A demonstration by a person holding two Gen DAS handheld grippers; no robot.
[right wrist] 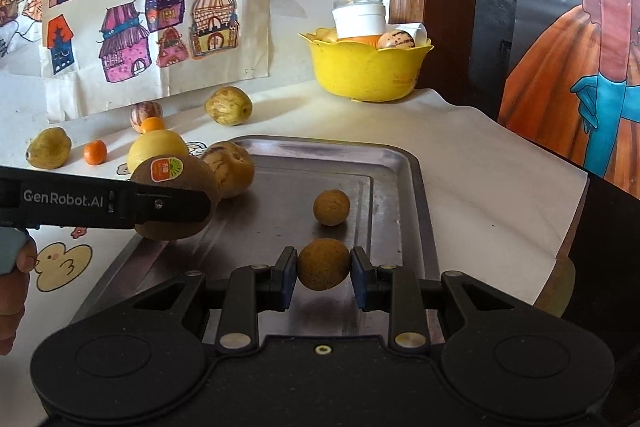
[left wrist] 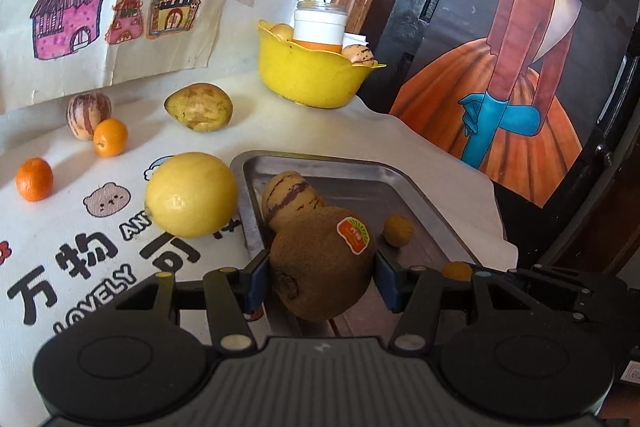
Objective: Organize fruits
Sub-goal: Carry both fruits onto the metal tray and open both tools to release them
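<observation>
My left gripper [left wrist: 323,273] is shut on a brown kiwi [left wrist: 320,263] with an orange sticker, held over the near left corner of the metal tray [left wrist: 360,167]. From the right wrist view the same kiwi [right wrist: 176,201] hangs above the tray's [right wrist: 400,163] left edge in the left gripper [right wrist: 172,205]. My right gripper [right wrist: 323,277] is shut on a small round brown fruit [right wrist: 323,263] above the tray's near part. In the tray lie a striped pepino melon [left wrist: 290,197] and another small brown fruit [right wrist: 331,207].
On the printed cloth sit a yellow lemon [left wrist: 191,194], two small oranges [left wrist: 34,179], [left wrist: 110,137], a striped fruit [left wrist: 88,115] and a greenish fruit [left wrist: 199,107]. A yellow bowl [left wrist: 308,75] holding a jar and fruit stands at the back. A hand [right wrist: 14,287] shows at the left.
</observation>
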